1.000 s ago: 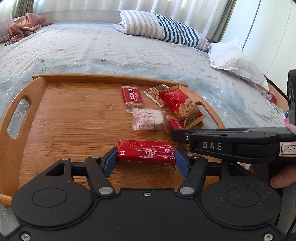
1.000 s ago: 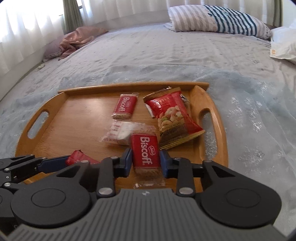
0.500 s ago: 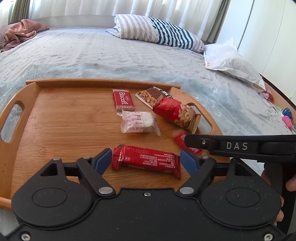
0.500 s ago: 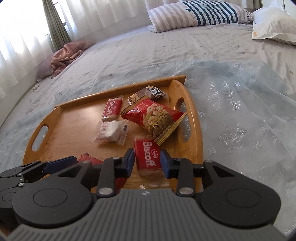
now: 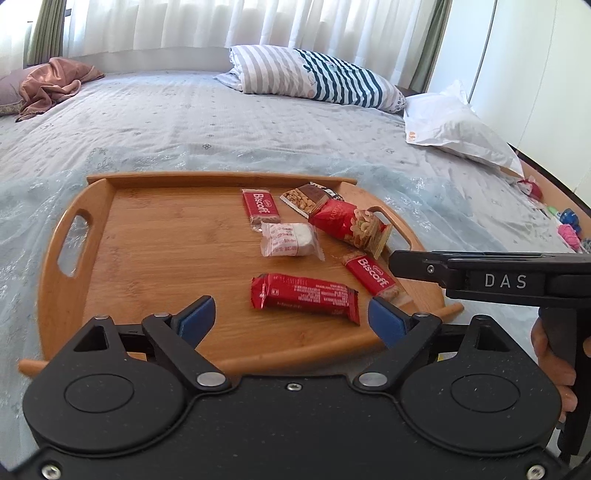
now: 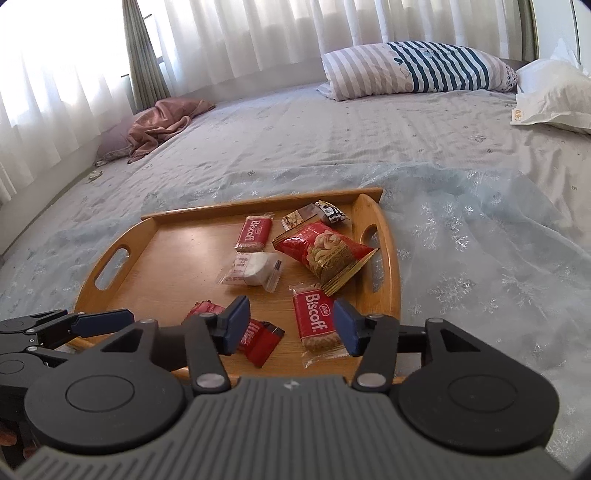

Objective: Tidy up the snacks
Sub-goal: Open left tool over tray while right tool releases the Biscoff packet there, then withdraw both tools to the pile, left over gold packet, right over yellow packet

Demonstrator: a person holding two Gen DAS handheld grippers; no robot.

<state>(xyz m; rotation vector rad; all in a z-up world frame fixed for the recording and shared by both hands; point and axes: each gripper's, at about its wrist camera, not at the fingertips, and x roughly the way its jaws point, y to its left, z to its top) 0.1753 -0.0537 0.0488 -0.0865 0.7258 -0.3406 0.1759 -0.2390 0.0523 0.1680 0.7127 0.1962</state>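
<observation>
Snacks are gathered on the wooden tray (image 5: pixel 110 206) so they sit together. The left gripper (image 5: pixel 291 317), jaws just widened, has released the red bar (image 5: pixel 304 297), now lying flat near the tray's front edge. The right gripper (image 6: pixel 290 325), likewise just opened, has let go of the Biscoff packet (image 6: pixel 316 321) toward the tray's right handle.

Home bedroom, bed (image 5: pixel 229 122), striped pillow (image 5: pixel 317 79), curtains (image 6: pixel 258 33)

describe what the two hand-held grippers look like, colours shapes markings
Left hand-held gripper: matte black speckled body, two round discs, silver pivot bolts, angular black fingers tipped with blue pads. Right hand-held gripper: the same build, but with a ribbed grey top. Seen side-on in the left wrist view, it carries white "DAS" lettering and a black handle. No cables show.
</observation>
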